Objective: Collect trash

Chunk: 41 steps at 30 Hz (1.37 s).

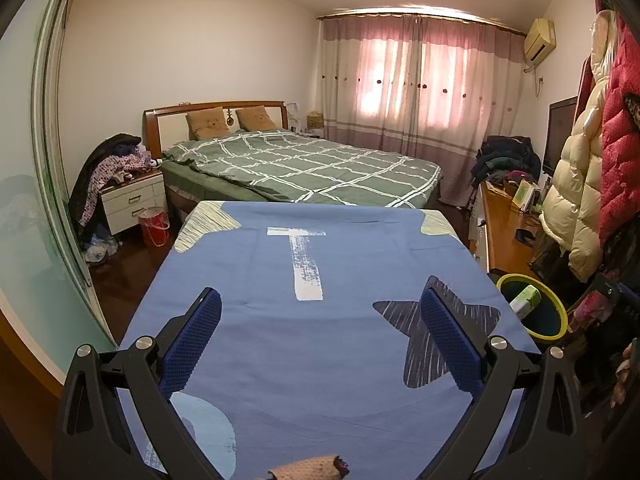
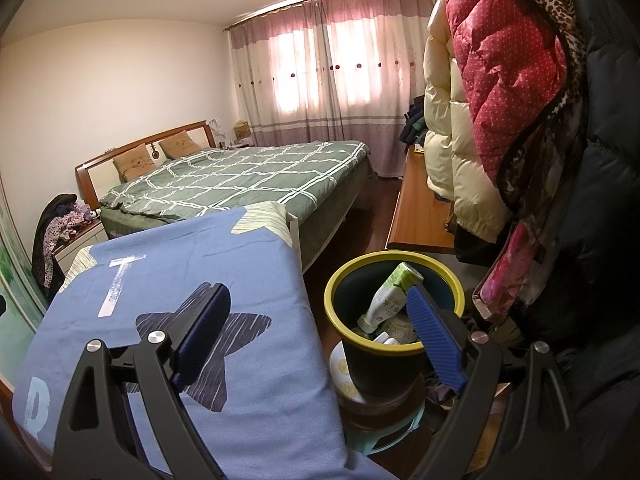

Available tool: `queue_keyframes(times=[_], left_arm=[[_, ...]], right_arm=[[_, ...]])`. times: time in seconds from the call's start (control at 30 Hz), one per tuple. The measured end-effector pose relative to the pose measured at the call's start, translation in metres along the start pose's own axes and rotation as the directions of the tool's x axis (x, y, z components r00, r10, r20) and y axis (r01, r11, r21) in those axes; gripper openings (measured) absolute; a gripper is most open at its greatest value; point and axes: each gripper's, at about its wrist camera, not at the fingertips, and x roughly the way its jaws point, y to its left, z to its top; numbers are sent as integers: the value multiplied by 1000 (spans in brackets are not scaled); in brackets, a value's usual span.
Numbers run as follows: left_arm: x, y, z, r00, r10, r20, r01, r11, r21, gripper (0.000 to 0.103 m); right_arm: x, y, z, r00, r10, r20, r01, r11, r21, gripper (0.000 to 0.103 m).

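A dark bin with a yellow rim [image 2: 332, 280] [image 1: 560, 308] stands on a stool to the right of the blue-covered table [image 1: 320, 340] [image 2: 180, 264]. Inside it leans a white and green bottle [image 2: 390, 294] [image 1: 526, 300] among other trash. My right gripper [image 2: 316, 298] is open, its left finger over the table's star print and its right finger in front of the bin's rim; nothing sits between them. Over the table, my left gripper [image 1: 320, 294] is open and empty. A brown knitted sleeve edge [image 1: 308, 468] shows at the bottom of the left wrist view.
A bed with a green checked cover [image 1: 304, 168] lies beyond the table. Padded coats [image 2: 500, 80] hang close on the right above a wooden desk [image 2: 416, 216]. A nightstand piled with clothes [image 1: 128, 196] and a red bucket [image 1: 154, 224] stand at the left.
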Motion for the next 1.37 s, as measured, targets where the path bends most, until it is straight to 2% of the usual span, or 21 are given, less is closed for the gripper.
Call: queue_keyframes(times=[0.93, 1.03, 1.1, 1.2, 1.37], left_arm=[[12, -5, -5, 1000, -11, -29, 11, 1000, 6, 98], [16, -2, -6, 999, -36, -29, 36, 999, -10, 98], [27, 3, -6, 996, -68, -56, 66, 997, -36, 98], [53, 7, -4, 994, -28, -103, 27, 1000, -14, 98], [109, 17, 8, 986, 26, -162, -23, 1000, 16, 98]], right_arm=[[4, 4, -4, 1000, 5, -11, -5, 1000, 1, 85], [7, 5, -5, 1000, 6, -16, -6, 1000, -3, 85], [10, 6, -4, 999, 23, -25, -23, 1000, -3, 86], [18, 9, 2, 999, 41, -32, -41, 999, -7, 91], [61, 38, 14, 990, 97, -104, -102, 994, -39, 96]])
